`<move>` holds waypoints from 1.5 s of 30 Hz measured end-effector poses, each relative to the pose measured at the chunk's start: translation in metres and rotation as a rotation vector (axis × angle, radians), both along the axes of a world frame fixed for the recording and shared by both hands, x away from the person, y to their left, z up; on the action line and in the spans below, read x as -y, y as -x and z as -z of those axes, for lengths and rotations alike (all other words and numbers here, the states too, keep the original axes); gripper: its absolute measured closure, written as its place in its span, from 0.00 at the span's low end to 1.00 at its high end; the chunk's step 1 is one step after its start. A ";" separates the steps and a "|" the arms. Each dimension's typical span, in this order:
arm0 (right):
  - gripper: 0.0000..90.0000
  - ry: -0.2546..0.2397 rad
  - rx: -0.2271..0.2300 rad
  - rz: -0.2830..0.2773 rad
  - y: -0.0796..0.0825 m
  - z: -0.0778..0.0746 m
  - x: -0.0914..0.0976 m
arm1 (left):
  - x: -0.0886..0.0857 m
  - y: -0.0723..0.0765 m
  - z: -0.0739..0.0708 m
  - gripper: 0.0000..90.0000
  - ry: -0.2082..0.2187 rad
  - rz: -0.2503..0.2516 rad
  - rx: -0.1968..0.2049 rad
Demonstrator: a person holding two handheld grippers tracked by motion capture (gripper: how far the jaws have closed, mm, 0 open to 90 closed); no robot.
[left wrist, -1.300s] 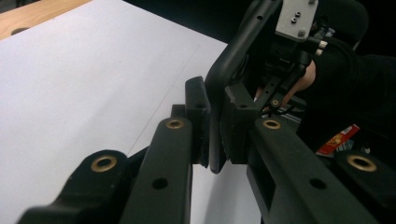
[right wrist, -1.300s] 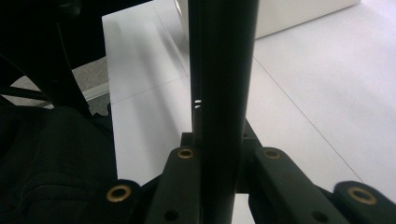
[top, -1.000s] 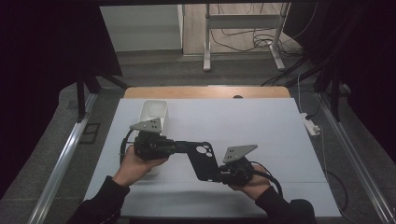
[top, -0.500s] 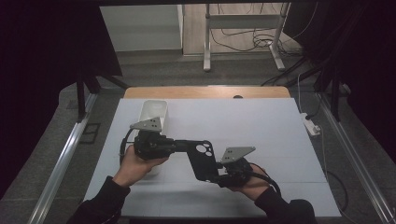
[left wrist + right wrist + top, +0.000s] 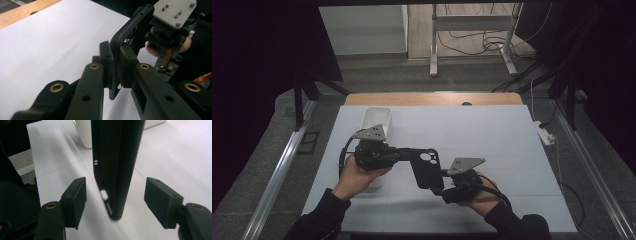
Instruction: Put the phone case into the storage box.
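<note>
Jaws of the left gripper (image 5: 113, 72) are clamping the black phone case (image 5: 426, 167) by its edge, carrying its weight alone in mid-frame above the white table (image 5: 492, 135). Right gripper (image 5: 115, 200) jaws have just been opening; pads are standing clear either side of the case's bottom end, probably freeing it for a handover. Case is looking matte and slim, with a port cutout, grille slots and camera holes. White bin (image 5: 377, 120) is sitting upper left.

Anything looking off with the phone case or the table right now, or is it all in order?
Nothing stands out. The black phone case looks intact, clamped at one edge by the left gripper and held above the table. The right gripper has just been opening; its pads stand clear of the case. The white container sits upright.
</note>
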State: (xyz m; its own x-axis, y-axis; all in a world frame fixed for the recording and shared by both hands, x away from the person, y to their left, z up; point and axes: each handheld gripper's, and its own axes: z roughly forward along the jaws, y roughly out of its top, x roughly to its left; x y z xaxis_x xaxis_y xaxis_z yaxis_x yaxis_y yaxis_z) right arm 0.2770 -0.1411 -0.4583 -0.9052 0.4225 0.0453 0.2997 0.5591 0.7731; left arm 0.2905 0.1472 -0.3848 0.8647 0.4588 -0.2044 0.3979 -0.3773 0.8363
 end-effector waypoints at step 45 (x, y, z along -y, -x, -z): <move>0.00 0.076 -0.012 0.292 0.028 -0.008 0.084 | -0.069 -0.003 -0.041 0.92 -0.030 -0.153 0.063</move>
State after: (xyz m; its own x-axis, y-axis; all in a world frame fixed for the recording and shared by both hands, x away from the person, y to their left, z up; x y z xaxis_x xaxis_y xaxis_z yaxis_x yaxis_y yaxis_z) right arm 0.2494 -0.2254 -0.4505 -0.7448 0.6672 0.0134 0.4649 0.5043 0.7277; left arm 0.2933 0.2164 -0.3435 0.7951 0.5910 -0.1364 0.3996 -0.3413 0.8508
